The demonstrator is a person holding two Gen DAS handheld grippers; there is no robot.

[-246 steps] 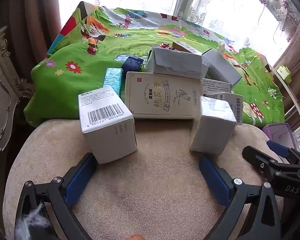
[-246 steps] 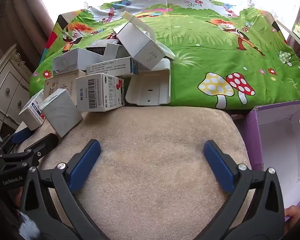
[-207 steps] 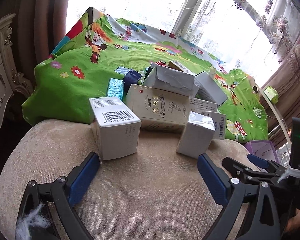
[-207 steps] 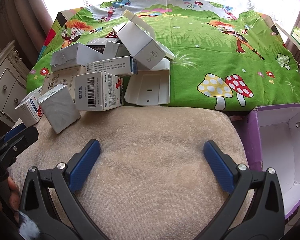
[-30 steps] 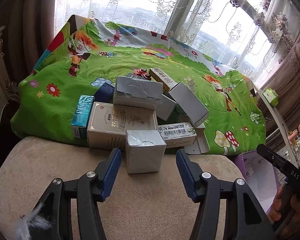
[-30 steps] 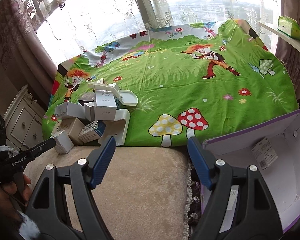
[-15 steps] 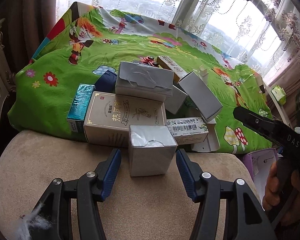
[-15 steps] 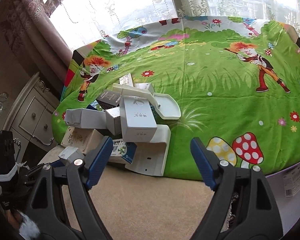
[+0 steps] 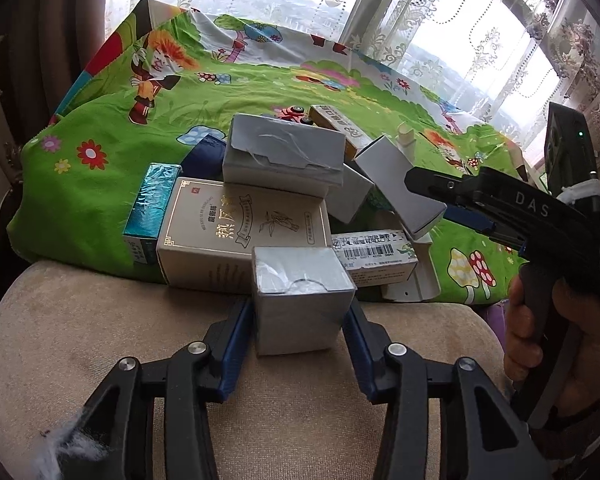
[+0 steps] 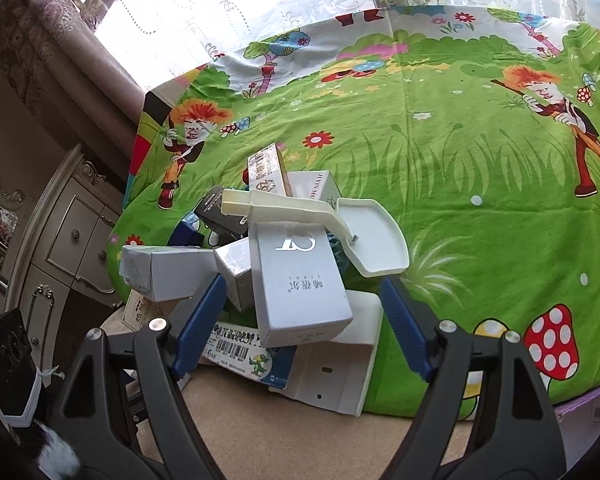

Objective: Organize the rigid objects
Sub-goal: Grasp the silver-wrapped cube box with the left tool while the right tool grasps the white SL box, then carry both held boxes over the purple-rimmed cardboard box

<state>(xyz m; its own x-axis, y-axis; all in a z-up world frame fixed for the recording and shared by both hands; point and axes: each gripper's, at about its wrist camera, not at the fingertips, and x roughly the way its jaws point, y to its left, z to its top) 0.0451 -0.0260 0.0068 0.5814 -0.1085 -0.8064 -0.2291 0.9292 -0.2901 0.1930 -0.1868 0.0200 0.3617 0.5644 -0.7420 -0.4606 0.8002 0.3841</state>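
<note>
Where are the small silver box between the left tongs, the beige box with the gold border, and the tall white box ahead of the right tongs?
small silver box (image 9: 300, 316): left wrist view, front face.
beige box (image 9: 240, 224): left wrist view, printed top face.
tall white box (image 10: 300, 284): right wrist view, lettered upper face.

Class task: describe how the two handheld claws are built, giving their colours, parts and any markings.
Both the left claw and the right claw have black plastic frames, silver pivot screws and ribbed blue finger pads. The right one bears white "DAS" lettering, seen from the left wrist.
</note>
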